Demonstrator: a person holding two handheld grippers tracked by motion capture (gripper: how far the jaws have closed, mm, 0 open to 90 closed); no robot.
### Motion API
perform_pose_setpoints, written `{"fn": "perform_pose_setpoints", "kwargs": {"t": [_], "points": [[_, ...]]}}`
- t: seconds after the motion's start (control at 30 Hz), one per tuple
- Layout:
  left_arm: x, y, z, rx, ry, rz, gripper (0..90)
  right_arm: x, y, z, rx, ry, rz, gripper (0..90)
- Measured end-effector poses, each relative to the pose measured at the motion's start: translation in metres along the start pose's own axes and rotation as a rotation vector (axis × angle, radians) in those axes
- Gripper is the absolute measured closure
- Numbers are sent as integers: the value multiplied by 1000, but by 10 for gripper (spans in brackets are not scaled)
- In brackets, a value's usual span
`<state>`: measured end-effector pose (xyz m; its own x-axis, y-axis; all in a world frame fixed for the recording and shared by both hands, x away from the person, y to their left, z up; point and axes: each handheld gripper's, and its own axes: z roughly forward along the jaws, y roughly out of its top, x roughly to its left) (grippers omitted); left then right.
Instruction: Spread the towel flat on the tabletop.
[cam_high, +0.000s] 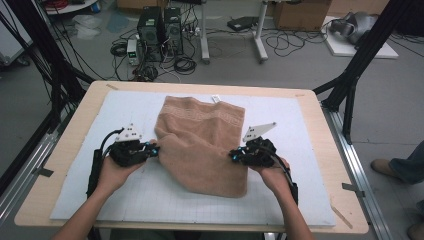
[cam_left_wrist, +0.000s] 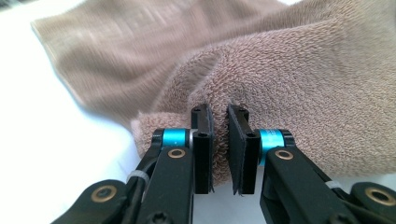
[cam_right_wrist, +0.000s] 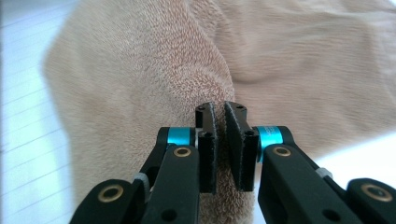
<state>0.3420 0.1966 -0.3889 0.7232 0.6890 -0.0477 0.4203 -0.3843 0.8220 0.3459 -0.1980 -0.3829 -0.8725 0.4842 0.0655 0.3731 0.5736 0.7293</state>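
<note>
A tan terry towel (cam_high: 200, 145) lies rumpled on the white mat, its far edge flat and its near part bunched. My left gripper (cam_high: 156, 150) sits at the towel's left edge, and in the left gripper view its jaws (cam_left_wrist: 220, 140) pinch a raised fold of the towel (cam_left_wrist: 303, 93). At the towel's right edge is my right gripper (cam_high: 233, 156). The right gripper view shows its jaws (cam_right_wrist: 220, 135) nearly together with a ridge of the towel (cam_right_wrist: 140, 84) squeezed between the pads. A hand holds each gripper low over the mat.
A white gridded mat (cam_high: 300, 150) covers most of the wooden table (cam_high: 65, 145). Black frame posts (cam_high: 350, 85) stand at both sides. Beyond the far edge are computer towers (cam_high: 160, 32) and cables on the floor. Another person's foot (cam_high: 385, 167) is at the right.
</note>
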Motion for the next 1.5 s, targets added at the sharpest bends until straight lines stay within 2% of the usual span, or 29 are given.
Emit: {"fn": "perform_pose_setpoints", "kwargs": {"t": [0.1, 0.17, 0.23, 0.33, 0.37, 0.43, 0.5, 0.63, 0.77, 0.83, 0.93, 1.0, 1.07, 1.17, 1.27, 1.3, 1.4, 1.47, 1.5], "points": [[7, 14, 20, 13, 6, -27, 805, -23, -4, 7, 13, -42, 71, 832], [12, 19, 36, 24, 2, -51, 804, -38, -11, 16, 44, -63, 112, 832], [16, 23, 51, 49, 14, -55, 801, -49, -17, 25, 78, -76, 147, 832], [20, 24, 68, 76, 22, -75, 787, -58, -23, 38, 103, -78, 173, 828], [22, 23, 71, 90, 25, -77, 775, -60, -24, 40, 105, -75, 177, 822], [25, 23, 71, 79, 17, -100, 734, -62, -24, 40, 89, -79, 182, 784], [26, 24, 64, 82, 19, -101, 664, -60, -24, 37, 85, -98, 185, 712], [21, 24, 39, 53, 30, -60, 573, -52, -21, 22, 47, -124, 166, 639], [11, 16, 19, 45, 23, -22, 547, -37, -15, 1, 9, -127, 133, 622], [5, 8, 11, 40, 19, -11, 539, -27, -13, -7, 1, -134, 94, 610], [-6, -4, 0, 22, 20, 9, 529, -8, -11, -16, -20, -116, 48, 602], [-14, -10, -2, 19, -3, 27, 528, 4, -13, -17, -40, -71, 13, 584], [-22, -14, 2, 45, -22, 57, 543, 17, -18, -12, -29, -31, -19, 559], [-29, -16, 18, 89, -50, 88, 572, 31, -28, -2, -23, 22, -37, 519], [-34, -16, 41, 127, -69, 87, 582, 39, -39, 8, 0, 40, -45, 503], [-35, -16, 49, 139, -61, 88, 579, 40, -41, 11, 15, 38, -40, 504], [-38, -16, 68, 163, -21, 76, 572, 38, -44, 19, 36, 34, -44, 583], [-40, -15, 71, 152, 9, 75, 634, 34, -43, 23, 40, 38, -36, 662], [-40, -14, 72, 151, 5, 69, 671, 33, -42, 24, 43, 42, -36, 715]]}}
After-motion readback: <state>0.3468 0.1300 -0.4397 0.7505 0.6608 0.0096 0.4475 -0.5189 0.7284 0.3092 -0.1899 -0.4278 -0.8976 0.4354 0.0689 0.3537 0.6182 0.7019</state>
